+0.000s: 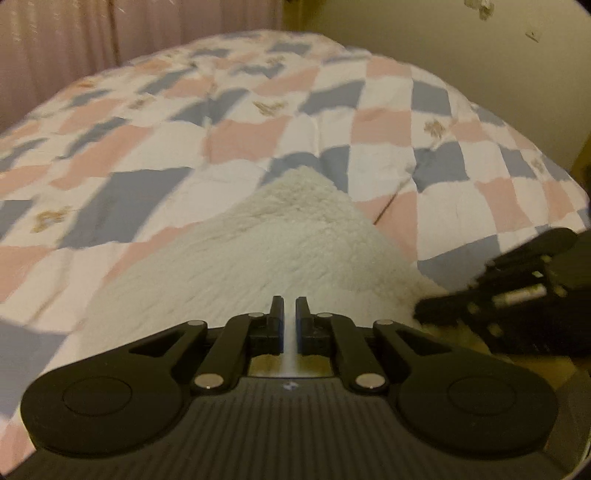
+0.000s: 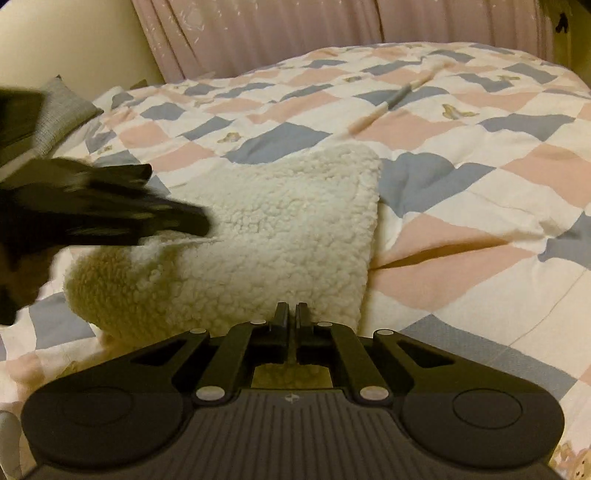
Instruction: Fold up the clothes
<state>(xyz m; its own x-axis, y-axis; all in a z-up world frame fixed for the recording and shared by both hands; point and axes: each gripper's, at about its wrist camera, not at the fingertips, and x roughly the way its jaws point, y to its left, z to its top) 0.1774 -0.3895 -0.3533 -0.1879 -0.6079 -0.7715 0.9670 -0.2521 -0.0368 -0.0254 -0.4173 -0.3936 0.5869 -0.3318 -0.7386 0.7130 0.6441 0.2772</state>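
A cream fleece garment lies bunched on the patchwork quilt, tapering to a point away from me in the left wrist view. My left gripper is shut on its near edge, and a thin white strip of cloth shows between the jaws. In the right wrist view the fleece garment looks like a folded slab with a rolled lump at its left. My right gripper is shut on its near edge. The left gripper shows blurred at the garment's left side. The right gripper touches the garment's right edge.
The checked pink, blue and white quilt covers the whole bed. A thin pale stick-like object lies on it farther back. A grey pillow sits at the left, and pink curtains hang behind the bed.
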